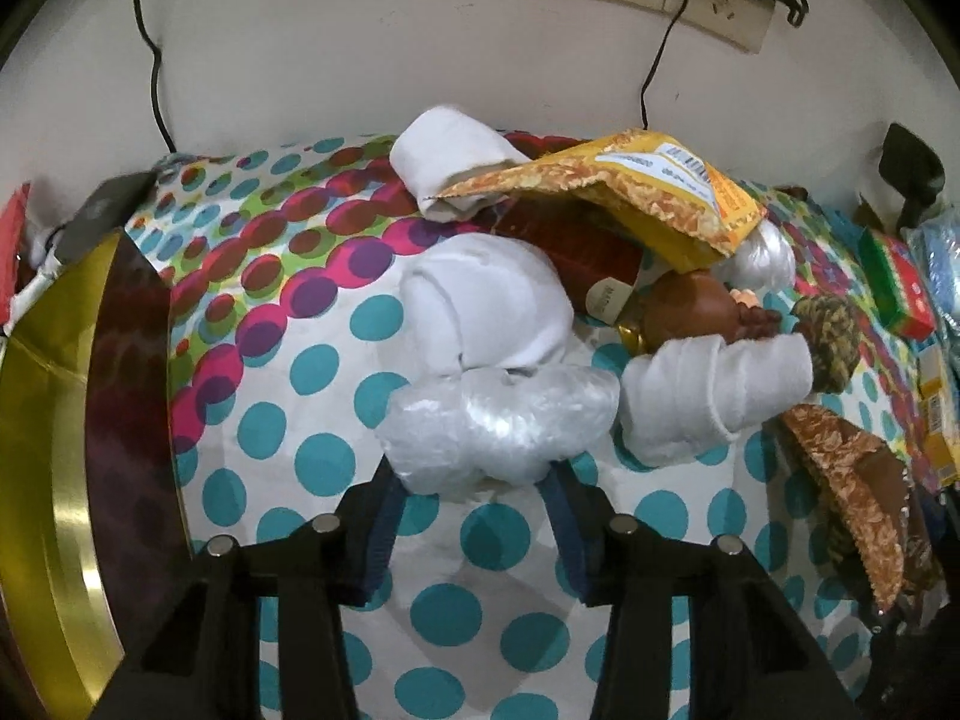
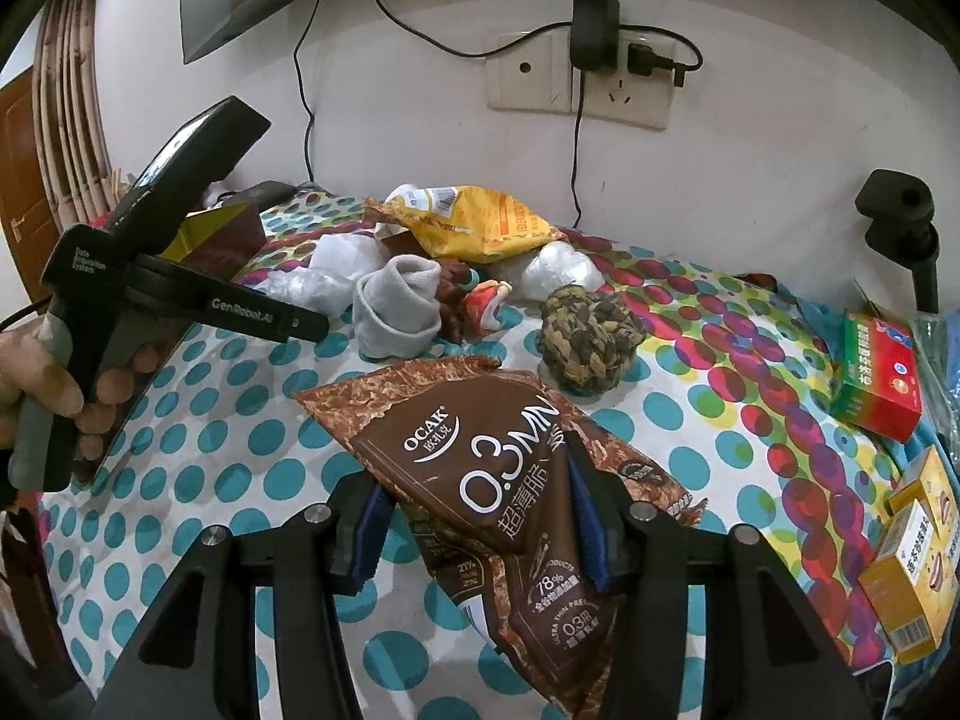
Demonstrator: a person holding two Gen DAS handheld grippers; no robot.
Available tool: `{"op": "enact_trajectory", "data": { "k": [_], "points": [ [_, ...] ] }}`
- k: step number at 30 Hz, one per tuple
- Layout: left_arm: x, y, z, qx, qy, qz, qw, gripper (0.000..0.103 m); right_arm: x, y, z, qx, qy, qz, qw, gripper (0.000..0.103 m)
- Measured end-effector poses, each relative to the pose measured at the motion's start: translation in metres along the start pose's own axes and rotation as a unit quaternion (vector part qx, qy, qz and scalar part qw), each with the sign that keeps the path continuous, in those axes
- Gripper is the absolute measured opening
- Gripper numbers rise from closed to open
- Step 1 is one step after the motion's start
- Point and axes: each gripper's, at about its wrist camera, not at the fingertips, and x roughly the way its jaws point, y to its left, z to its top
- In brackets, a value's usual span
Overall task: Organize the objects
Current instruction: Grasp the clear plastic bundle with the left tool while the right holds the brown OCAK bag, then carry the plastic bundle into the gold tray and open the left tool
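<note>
The left gripper (image 1: 474, 480) pinches a clear plastic bag (image 1: 501, 423); the right gripper (image 2: 474, 516) clamps the brown snack packet (image 2: 510, 480).

On the tabletop (image 1: 336, 432) we see a plastic bundle (image 1: 498, 426) just ahead of the left gripper (image 1: 471, 531), with a rolled sock (image 1: 492, 312) behind it and another sock (image 1: 714, 396) to its right. A snack bag (image 1: 636, 204) rests on the pile farthest back, near the wall. A rope ball (image 2: 591, 333) sits right of the pile. The cracker bag (image 2: 516, 480) lies nearest, between the right gripper's (image 2: 480, 531) jaws. Boxes (image 2: 879, 378) line the right edge.
</note>
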Motion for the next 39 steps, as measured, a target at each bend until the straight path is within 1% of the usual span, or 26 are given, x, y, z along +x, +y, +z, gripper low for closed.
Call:
{"op": "enact_trajectory", "data": {
  "k": [3, 9, 12, 15, 18, 23, 25, 29, 32, 33, 37, 39],
  "points": [
    [-0.006, 0.001, -0.002, 0.000, -0.007, -0.007, 1.0000, 0.043, 0.000, 0.000, 0.000, -0.003, 0.001, -0.001, 1.000, 0.050],
    [-0.030, 0.002, -0.006, -0.012, -0.025, -0.021, 0.9994, 0.042, 0.000, -0.001, 0.000, -0.002, 0.000, 0.001, 1.000, 0.050],
    [-0.044, 0.004, -0.010, -0.015, -0.033, -0.021, 0.9991, 0.042, 0.000, -0.001, 0.000, -0.003, 0.000, 0.001, 1.000, 0.050],
    [-0.059, 0.011, -0.014, -0.023, -0.039, -0.028, 0.9986, 0.042, 0.000, -0.001, 0.000, -0.003, 0.001, 0.001, 1.000, 0.050],
    [-0.075, 0.026, -0.018, -0.031, -0.047, -0.021, 0.9982, 0.042, 0.000, -0.001, -0.001, -0.004, 0.000, 0.001, 1.000, 0.050],
    [-0.095, 0.059, -0.024, -0.057, -0.058, 0.002, 0.9967, 0.042, 0.000, -0.001, -0.001, -0.004, 0.000, 0.001, 1.000, 0.050],
    [-0.102, 0.078, -0.025, -0.071, -0.063, 0.006, 0.9955, 0.042, 0.000, -0.001, -0.001, -0.004, 0.000, 0.002, 1.000, 0.050],
    [-0.107, 0.117, -0.023, -0.103, -0.062, 0.026, 0.9924, 0.042, 0.001, 0.000, -0.001, -0.007, 0.001, 0.000, 1.000, 0.050],
    [-0.101, 0.147, -0.020, -0.124, -0.055, 0.048, 0.9895, 0.043, 0.002, 0.000, -0.001, -0.010, 0.002, -0.003, 1.000, 0.050],
    [-0.097, 0.158, -0.018, -0.129, -0.055, 0.063, 0.9881, 0.042, 0.002, 0.000, -0.001, -0.010, 0.002, -0.003, 1.000, 0.050],
    [-0.079, 0.185, -0.007, -0.137, -0.040, 0.085, 0.9861, 0.043, 0.002, 0.001, -0.001, -0.012, 0.004, -0.004, 1.000, 0.051],
    [-0.069, 0.192, -0.001, -0.130, -0.032, 0.096, 0.9864, 0.043, 0.003, 0.002, -0.001, -0.014, 0.005, -0.006, 1.000, 0.051]
  ]
}}
